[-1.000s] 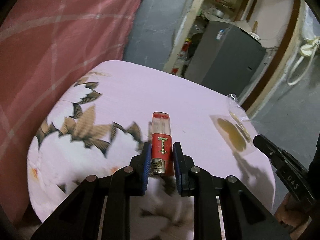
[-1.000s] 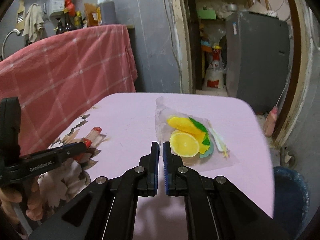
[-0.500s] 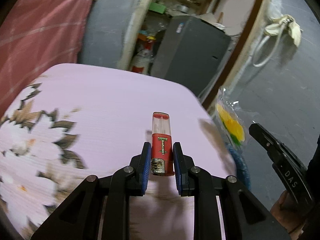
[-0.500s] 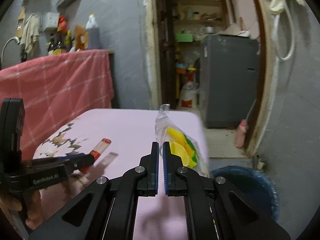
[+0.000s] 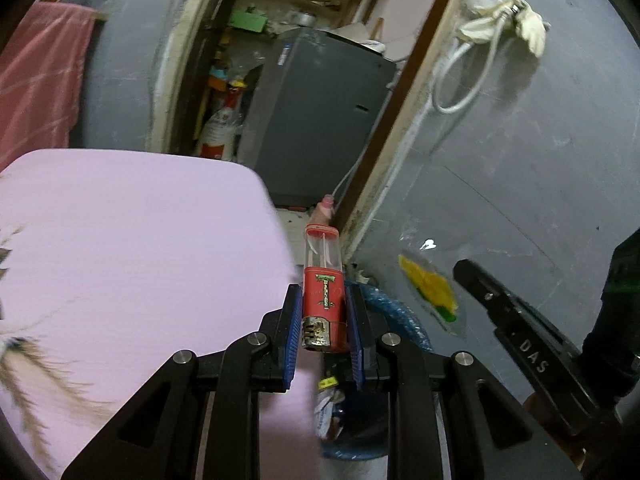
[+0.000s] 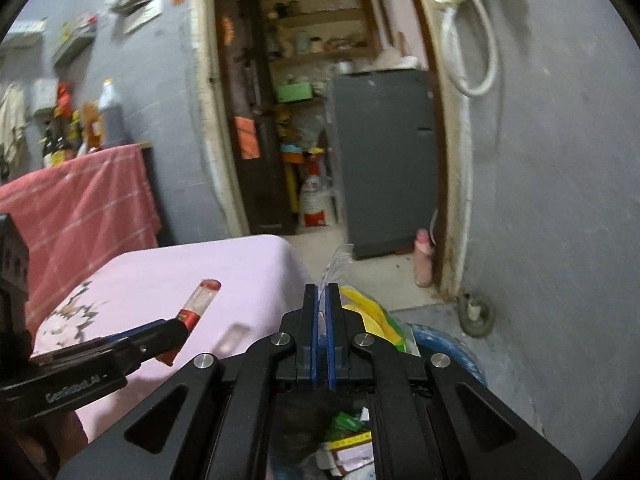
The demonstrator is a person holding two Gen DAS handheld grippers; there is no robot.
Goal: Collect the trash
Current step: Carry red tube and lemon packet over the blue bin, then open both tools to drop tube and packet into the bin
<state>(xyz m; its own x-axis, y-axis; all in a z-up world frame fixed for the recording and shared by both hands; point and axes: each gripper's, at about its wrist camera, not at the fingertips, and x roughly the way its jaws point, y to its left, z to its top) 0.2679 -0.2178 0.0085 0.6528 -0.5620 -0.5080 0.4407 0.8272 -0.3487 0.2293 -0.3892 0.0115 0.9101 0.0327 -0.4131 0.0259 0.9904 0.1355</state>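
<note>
We find the left hand-held gripper point(image 5: 323, 326) clamped on a red lighter point(image 5: 323, 300), held past the table point(image 5: 132, 240) edge, above the blue bin point(image 6: 448, 350). The right hand-held gripper point(image 6: 321, 320) pinches the clear wrapper with lemon print point(image 6: 372, 316) by its edge, hanging over the same bin. We judge both items are positioned for release into the trash already inside

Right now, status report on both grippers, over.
Left gripper clamps red plastic lighter. Right gripper pinches clear plastic wrapper. Blue bin below, nothing blocking.
</note>
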